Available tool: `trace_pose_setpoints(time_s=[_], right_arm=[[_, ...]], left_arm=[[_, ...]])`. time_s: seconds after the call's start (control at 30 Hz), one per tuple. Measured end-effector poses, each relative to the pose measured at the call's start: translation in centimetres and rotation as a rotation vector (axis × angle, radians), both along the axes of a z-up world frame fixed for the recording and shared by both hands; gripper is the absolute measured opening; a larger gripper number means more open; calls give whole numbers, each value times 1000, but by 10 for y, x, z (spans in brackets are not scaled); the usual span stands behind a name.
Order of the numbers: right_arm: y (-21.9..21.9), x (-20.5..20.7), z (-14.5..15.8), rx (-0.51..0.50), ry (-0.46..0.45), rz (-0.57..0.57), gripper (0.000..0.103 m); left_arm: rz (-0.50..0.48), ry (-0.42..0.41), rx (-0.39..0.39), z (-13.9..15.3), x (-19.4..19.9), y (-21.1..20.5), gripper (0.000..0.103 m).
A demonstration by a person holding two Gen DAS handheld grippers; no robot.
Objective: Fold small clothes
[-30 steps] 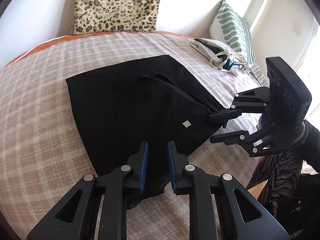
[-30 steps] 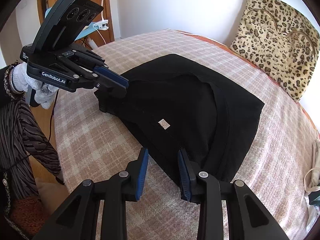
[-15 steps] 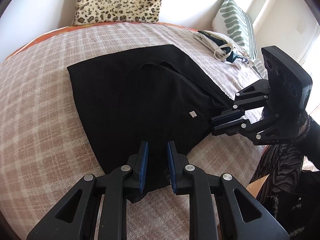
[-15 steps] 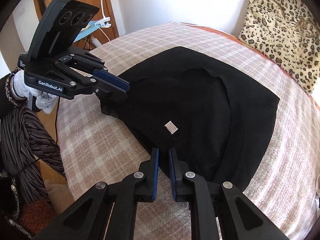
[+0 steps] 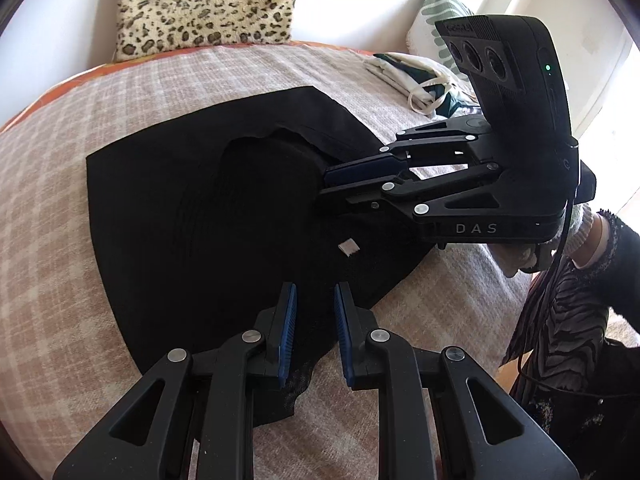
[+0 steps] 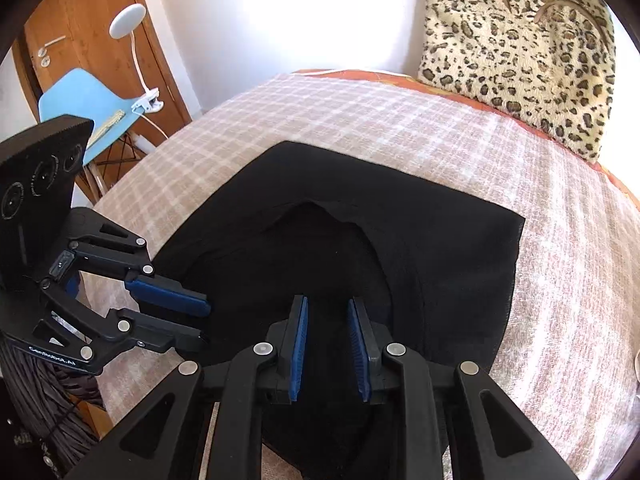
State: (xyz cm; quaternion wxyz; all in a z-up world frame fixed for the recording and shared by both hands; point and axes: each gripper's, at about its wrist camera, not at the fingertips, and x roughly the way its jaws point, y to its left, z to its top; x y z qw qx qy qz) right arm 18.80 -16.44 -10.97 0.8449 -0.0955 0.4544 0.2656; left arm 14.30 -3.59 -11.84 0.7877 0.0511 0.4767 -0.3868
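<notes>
- A black garment lies on a bed covered by a pink-and-white checked blanket, partly folded, with one layer doubled over the rest.
- A small white tag shows on the garment's near part in the left wrist view.
- The left gripper sits low over the near edge of the garment; its fingers stand a narrow gap apart, black cloth below and between them, though I cannot tell whether they pinch it.
- The right gripper reaches in from the right over the garment's folded layer.
- In its own view the right gripper's fingers are parted by a narrow gap above the dark cloth, with nothing visibly clamped.
- A leopard-print cushion leans on the wall at the bed's far side.
- A folded white-and-green cloth lies well apart from the garment, beside a striped green pillow.
- A blue chair with a clip lamp stands beside the bed.
</notes>
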Motion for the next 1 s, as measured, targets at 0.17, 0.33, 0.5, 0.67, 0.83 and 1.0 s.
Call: trace_pose_setpoints(time_s=[0.17,0.33,0.5,0.67,0.83,1.0], right_arm=[[-1,-12,-1,4,86,89,27],[-23,-23,18,112,94,89,28],[-45,-17,43,202,40,2,37],[-57,-12,48,229,-7,-100,55],[-69,-13,41,223,-18,-162,59],[-86,-11,38,243,-32,-229,66]], left_arm=[[-7,-20,5,2,-17,13,18],[92,-23,-50,16,-27,47,24],[262,-33,-104,31,-23,74,38],[390,-20,-99,34,-8,89,57],[438,-11,-63,28,-2,91,57],[439,-15,-48,26,0,89,57]])
